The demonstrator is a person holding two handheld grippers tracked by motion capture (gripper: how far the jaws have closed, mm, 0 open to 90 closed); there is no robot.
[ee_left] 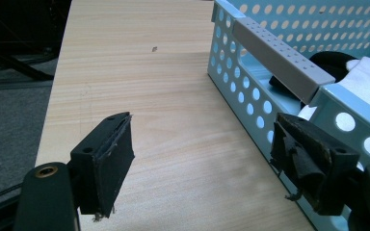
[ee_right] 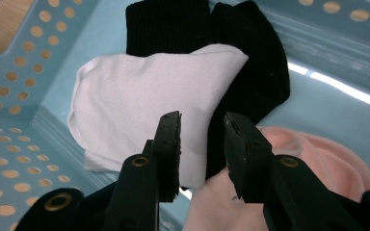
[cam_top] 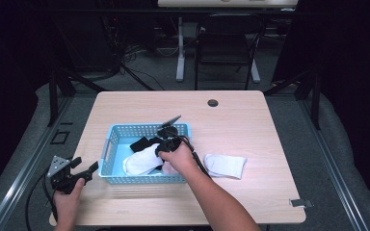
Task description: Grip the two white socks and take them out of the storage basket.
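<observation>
A light blue perforated basket (cam_top: 144,127) stands left of the table's middle. Inside it a white sock (ee_right: 139,96) lies on top of a black sock (ee_right: 255,62), with a pink sock (ee_right: 318,159) beside them. My right gripper (ee_right: 202,120) reaches down into the basket, its jaws a little apart just above the white sock's (cam_top: 142,161) near edge, holding nothing. My left gripper (ee_left: 202,130) is wide open and empty, low over the table beside the basket's left wall (ee_left: 274,53). In the high view the left gripper (cam_top: 84,168) sits at the table's left edge.
A second white sock (cam_top: 225,165) lies flat on the wooden table (cam_top: 231,125) just right of the basket. A cable hole (cam_top: 213,102) is near the far edge. A black chair (cam_top: 224,45) and table legs stand beyond.
</observation>
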